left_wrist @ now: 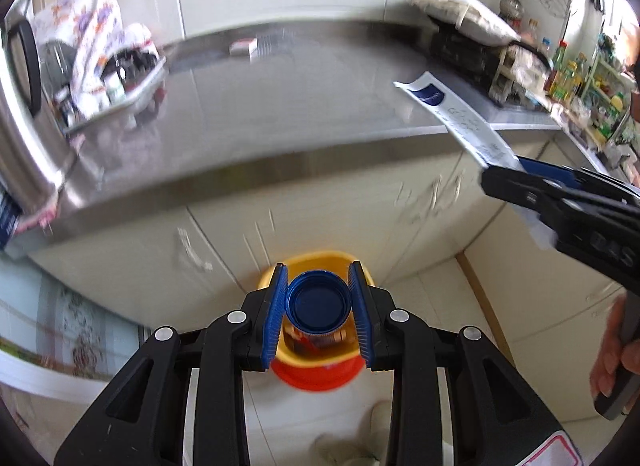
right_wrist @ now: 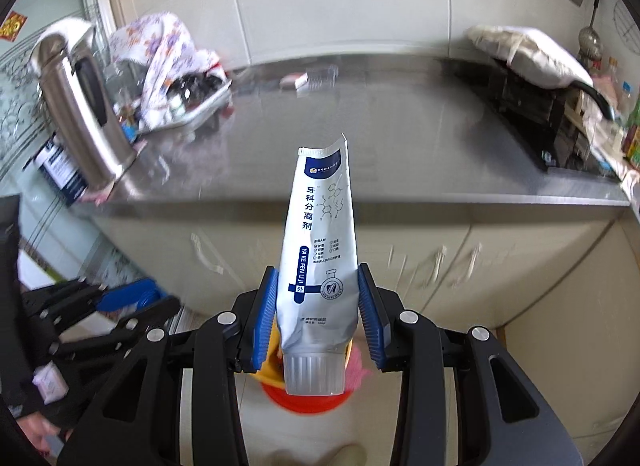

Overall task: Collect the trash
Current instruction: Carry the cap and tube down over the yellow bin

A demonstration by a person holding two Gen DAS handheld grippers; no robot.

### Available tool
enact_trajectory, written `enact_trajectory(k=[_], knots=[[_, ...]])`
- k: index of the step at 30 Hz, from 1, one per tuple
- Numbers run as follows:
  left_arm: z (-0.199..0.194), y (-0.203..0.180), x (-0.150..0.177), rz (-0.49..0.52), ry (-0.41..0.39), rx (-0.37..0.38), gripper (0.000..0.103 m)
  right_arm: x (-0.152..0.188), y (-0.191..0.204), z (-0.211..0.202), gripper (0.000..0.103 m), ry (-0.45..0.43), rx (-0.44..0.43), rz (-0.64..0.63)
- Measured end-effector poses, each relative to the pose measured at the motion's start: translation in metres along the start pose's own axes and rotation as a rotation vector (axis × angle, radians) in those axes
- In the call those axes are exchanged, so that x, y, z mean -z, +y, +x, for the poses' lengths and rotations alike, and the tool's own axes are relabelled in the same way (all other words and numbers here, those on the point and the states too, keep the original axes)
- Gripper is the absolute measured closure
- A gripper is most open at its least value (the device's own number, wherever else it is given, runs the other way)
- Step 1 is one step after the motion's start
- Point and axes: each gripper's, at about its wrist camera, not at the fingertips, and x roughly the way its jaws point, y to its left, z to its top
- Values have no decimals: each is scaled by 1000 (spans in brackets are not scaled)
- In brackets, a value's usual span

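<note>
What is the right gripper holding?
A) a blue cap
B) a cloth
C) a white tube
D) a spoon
C: the right gripper has its jaws shut on a white tube with blue print, its cap end pointing toward the camera.

You're looking at a brushed steel countertop (right_wrist: pixel 360 137) throwing soft glare, a glossy plastic tube (right_wrist: pixel 320 250), ribbed blue cap (left_wrist: pixel 319 304), polished metal kettle (right_wrist: pixel 84 105).
</note>
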Motion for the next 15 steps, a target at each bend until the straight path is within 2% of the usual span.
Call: enact_trajectory(k=[6, 15], knots=[[41, 5, 22, -52, 120, 10, 72, 42, -7, 19, 62, 132, -44, -21], [114, 17, 51, -82, 264, 11, 72, 85, -21, 87, 62, 341, -138, -5]])
